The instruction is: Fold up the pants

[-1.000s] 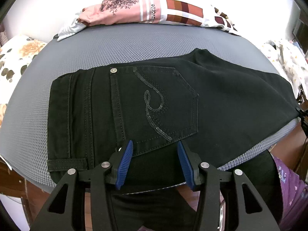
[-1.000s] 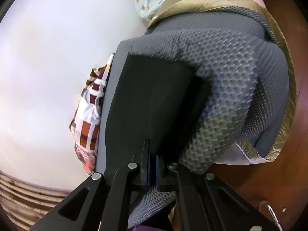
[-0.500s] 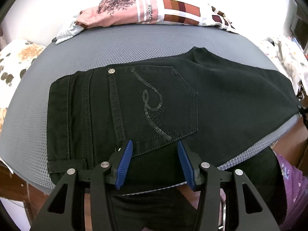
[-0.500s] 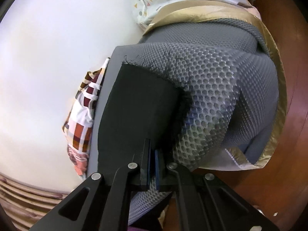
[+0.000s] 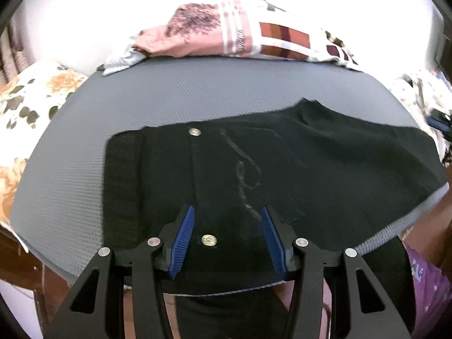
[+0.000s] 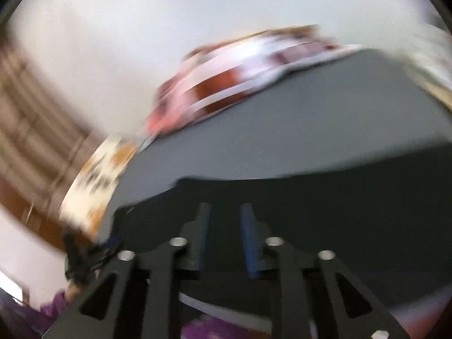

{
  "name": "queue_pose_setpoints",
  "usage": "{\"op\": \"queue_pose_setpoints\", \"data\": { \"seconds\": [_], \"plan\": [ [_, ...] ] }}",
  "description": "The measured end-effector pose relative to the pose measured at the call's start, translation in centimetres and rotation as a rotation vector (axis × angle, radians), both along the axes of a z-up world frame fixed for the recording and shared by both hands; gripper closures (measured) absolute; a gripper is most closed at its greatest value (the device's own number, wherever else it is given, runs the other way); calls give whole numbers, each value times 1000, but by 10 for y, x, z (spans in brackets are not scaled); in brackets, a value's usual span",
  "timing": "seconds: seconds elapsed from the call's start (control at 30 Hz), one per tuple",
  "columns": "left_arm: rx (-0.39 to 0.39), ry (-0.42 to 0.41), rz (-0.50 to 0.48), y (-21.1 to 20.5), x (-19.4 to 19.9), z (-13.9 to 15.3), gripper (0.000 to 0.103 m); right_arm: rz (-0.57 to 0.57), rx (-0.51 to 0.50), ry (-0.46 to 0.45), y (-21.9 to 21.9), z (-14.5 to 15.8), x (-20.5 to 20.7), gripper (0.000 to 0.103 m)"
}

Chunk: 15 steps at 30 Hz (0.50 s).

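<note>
Black pants (image 5: 282,169) lie folded on a grey mesh pad (image 5: 169,96), waistband at the left, back pocket with a sequin swirl facing up. My left gripper (image 5: 227,220) is open, its blue pads spread over the near edge of the pants around a metal rivet, holding nothing. In the blurred right wrist view the pants (image 6: 339,214) lie dark below my right gripper (image 6: 224,217), which is open with a gap between the fingers and holds nothing. The right gripper also shows far right in the left wrist view (image 5: 439,121).
A pile of pink and checked clothes (image 5: 240,36) lies at the pad's far edge. A floral cushion (image 5: 25,107) sits at the left and a patterned cloth (image 5: 423,96) at the right. The person's purple clothing (image 5: 423,276) is at the lower right.
My right gripper let go of the pant leg end, opened and swung round to face across the pad. My left gripper moved forward over the pants' near edge.
</note>
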<state>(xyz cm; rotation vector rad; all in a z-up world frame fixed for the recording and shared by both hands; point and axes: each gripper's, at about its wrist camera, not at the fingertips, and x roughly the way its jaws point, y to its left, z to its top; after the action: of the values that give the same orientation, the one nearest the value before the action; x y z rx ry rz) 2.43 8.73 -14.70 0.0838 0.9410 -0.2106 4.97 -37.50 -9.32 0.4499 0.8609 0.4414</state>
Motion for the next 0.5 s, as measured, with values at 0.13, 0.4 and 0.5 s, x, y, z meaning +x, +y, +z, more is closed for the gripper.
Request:
{"op": "queue_pose_setpoints", "data": {
  "seconds": [0.13,0.4,0.5],
  "plan": [
    [12,-4,36,12,2,0,47,225,-43,-6,95,-13,70,73],
    [-19,-4,89,31,9,3,42,421,-308,25,179,-53,132,73],
    [-29,13,104,35,13,1,42,439,-369,54,186,-71,144,73]
  ]
}}
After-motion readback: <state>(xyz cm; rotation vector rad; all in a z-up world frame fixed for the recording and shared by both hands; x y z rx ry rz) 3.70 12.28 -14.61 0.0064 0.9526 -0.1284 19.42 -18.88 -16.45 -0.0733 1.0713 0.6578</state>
